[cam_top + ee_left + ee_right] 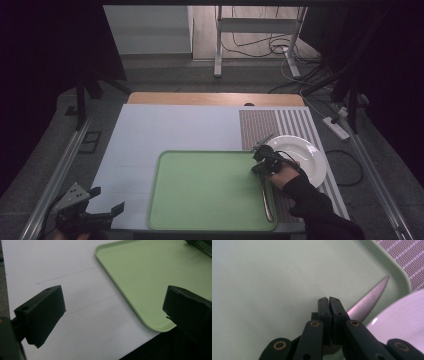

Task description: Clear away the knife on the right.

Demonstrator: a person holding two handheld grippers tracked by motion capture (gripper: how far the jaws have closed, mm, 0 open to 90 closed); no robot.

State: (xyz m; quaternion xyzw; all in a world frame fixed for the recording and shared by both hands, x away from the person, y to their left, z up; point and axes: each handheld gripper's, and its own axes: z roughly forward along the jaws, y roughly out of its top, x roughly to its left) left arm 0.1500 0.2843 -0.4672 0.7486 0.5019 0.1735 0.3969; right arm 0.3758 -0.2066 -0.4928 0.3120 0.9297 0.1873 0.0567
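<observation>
A green tray (200, 192) lies on a white mat (165, 130), and a white plate (306, 159) sits just right of it. A knife (268, 201) lies along the tray's right side, handle toward me. My right gripper (259, 156) hovers over the tray's far right corner, jaws shut. In the right gripper view the right gripper (329, 299) shows its jaws pressed together, and the serrated knife blade (370, 299) runs out from under the right jaw; nothing shows between the jaws. My left gripper (107, 198) stands open over the mat's near left corner, and in its own view the left gripper (115, 300) is empty.
A striped woven placemat (280, 125) lies under the plate (404, 317) and beside the tray (274, 277). The tray's near left corner (152, 325) is close to the table's front edge. Cables and a desk frame (260, 30) stand on the floor beyond.
</observation>
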